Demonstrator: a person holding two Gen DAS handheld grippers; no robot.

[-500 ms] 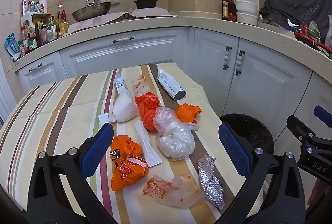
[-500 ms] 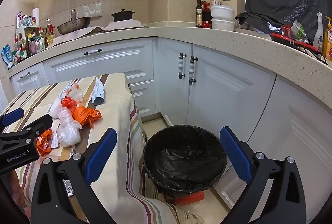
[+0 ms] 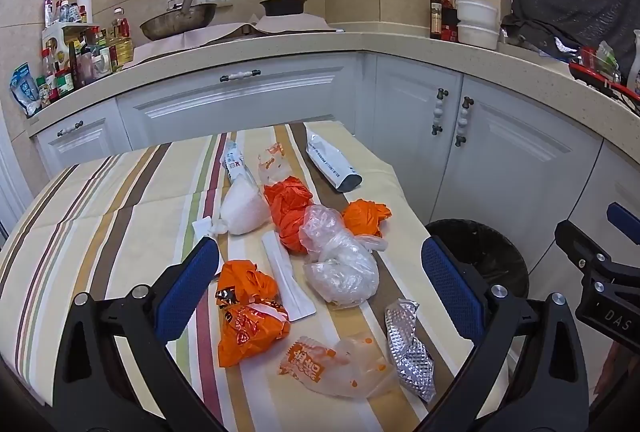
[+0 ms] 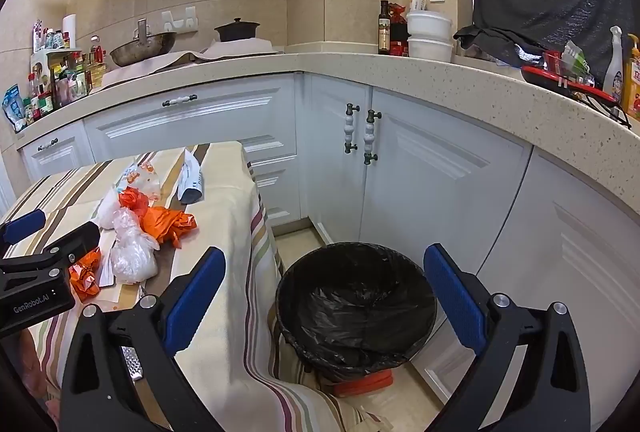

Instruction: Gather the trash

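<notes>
The left gripper (image 3: pixel 320 288) hangs over the striped tablecloth (image 3: pixel 100 216), jaws spread wide, nothing between the ribbed blue pads (image 3: pixel 188 288). Under it sits the litter, and from the left: a crumpled orange plastic bag (image 3: pixel 246 316) with dark print, glossy and creased; above it a soft white frosted pouch (image 3: pixel 242 208), rounded like a pillow; a flat, narrow white paper sleeve (image 3: pixel 288 278) lying straight. Centre now — two knotted orange bags (image 3: pixel 290 208) bunched together, and touching them a puffy clear plastic bag (image 3: pixel 340 264), wrinkled and translucent. Nearest the camera, a limp clear wrapper with orange print (image 3: pixel 332 360), and just right of it a strip of embossed silver foil (image 3: pixel 410 344), dimpled and bent. Farther back a stiff white-and-grey mailer pouch (image 3: pixel 332 164) lies slanted near the table's far edge.

Right again — the right gripper (image 4: pixel 324 296) is equally wide apart and empty, poised above a round bin (image 4: pixel 356 308) on the floor beside the table, lined with a shiny black bag. Behind it stand smooth white panelled cabinets (image 4: pixel 440 184) under a speckled stone counter (image 4: pixel 400 66).
</notes>
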